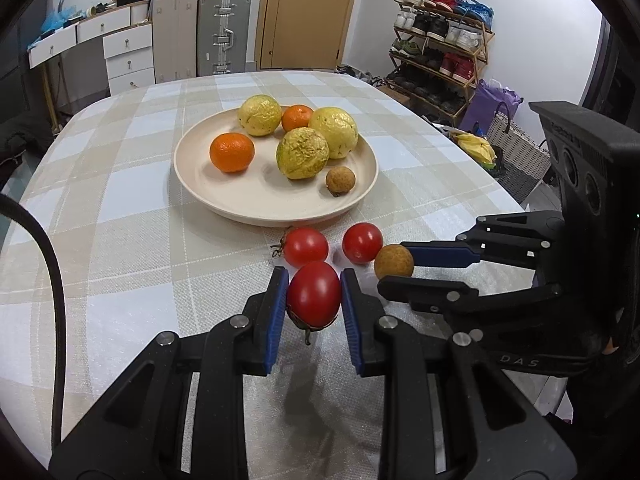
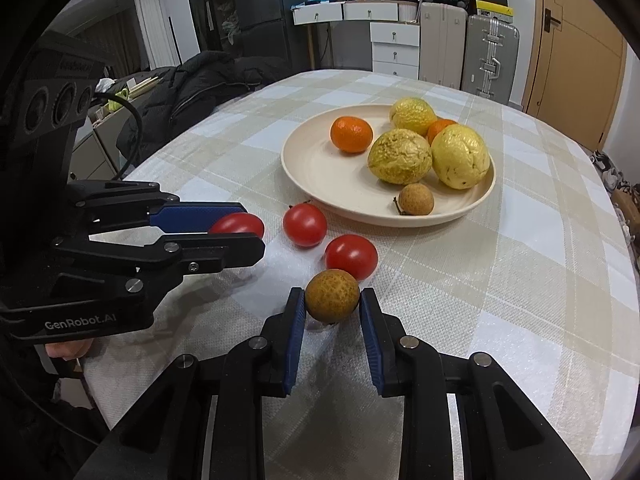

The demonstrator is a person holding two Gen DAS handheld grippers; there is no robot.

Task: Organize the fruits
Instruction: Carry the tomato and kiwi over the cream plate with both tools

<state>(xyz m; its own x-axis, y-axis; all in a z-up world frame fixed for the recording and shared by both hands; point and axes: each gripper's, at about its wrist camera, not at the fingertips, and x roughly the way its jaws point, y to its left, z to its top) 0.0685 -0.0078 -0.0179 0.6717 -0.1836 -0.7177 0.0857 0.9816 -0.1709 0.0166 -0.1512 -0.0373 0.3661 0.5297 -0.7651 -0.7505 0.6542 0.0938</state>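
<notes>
My left gripper is shut on a red tomato and holds it just above the checked tablecloth; it also shows in the right wrist view with the tomato. My right gripper is shut on a brown longan, which also shows in the left wrist view. Two more tomatoes lie on the cloth just before the cream plate. The plate holds three yellow wrinkled fruits, two oranges and a second longan.
The table has a checked beige and white cloth. A black jacket lies past its far left edge. A shoe rack, suitcases and drawers stand beyond the table. A black cable hangs at left.
</notes>
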